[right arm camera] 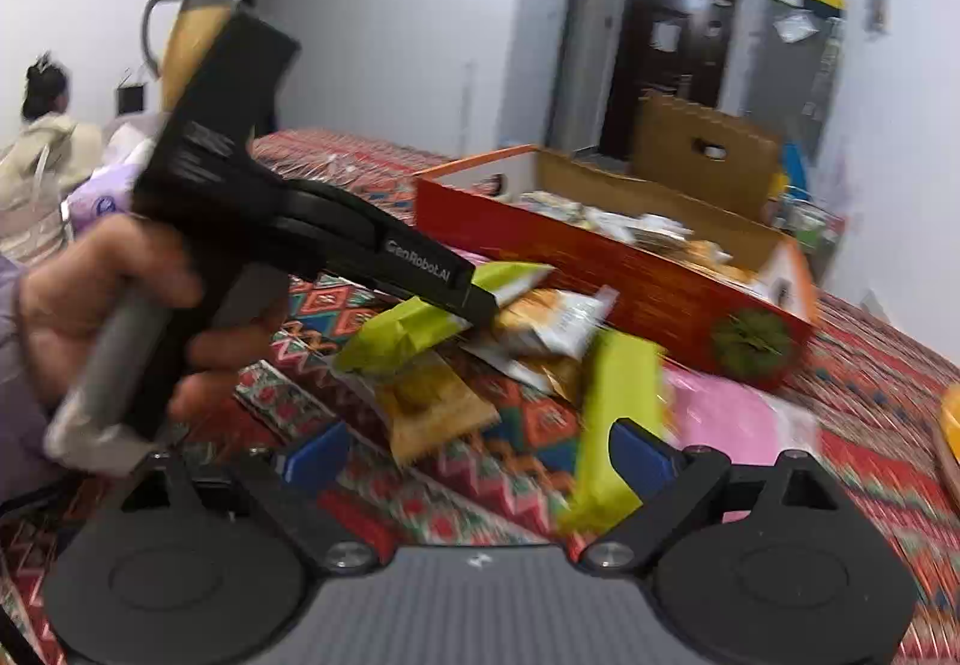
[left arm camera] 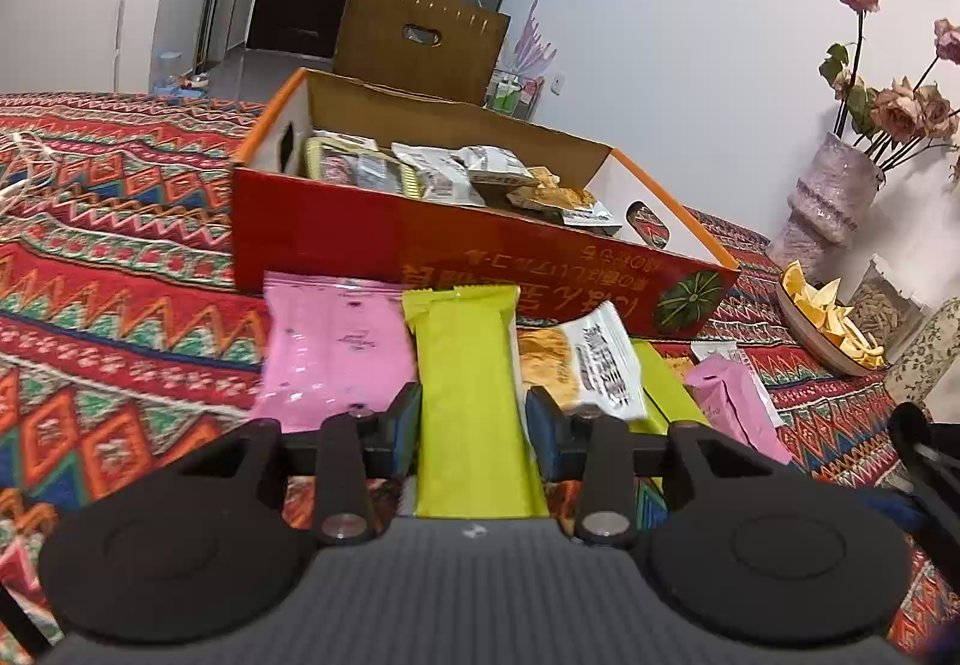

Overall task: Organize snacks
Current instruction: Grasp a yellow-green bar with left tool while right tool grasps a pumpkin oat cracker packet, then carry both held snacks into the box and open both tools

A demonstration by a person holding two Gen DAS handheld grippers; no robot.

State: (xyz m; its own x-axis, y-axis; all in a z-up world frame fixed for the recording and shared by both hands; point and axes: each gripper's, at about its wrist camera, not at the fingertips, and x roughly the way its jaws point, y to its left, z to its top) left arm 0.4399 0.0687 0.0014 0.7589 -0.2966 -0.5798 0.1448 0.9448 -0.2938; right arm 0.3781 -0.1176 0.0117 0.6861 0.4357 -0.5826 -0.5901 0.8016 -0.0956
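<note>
My left gripper (left arm camera: 474, 416) is shut on a long lime-green snack packet (left arm camera: 468, 359), its blue pads against the packet's two long sides. The right wrist view shows the same gripper from the side, held by a hand (right arm camera: 102, 305), with that packet (right arm camera: 408, 329) at its tip. My right gripper (right arm camera: 480, 452) is open over the patterned cloth. A second green packet (right arm camera: 618, 413) lies blurred beside its right finger (right arm camera: 642, 455). An orange snack packet (right arm camera: 432, 413) lies ahead of it. Behind stands the red cardboard box (left arm camera: 480, 251) with several packets inside.
A pink packet (left arm camera: 336, 347), a white-and-orange packet (left arm camera: 594, 365) and another pink one (left arm camera: 738, 401) lie before the box. A vase of dried roses (left arm camera: 828, 197), a plate of chips (left arm camera: 822, 317) and a jar (left arm camera: 888, 305) stand at the right. A person (right arm camera: 42, 137) sits far left.
</note>
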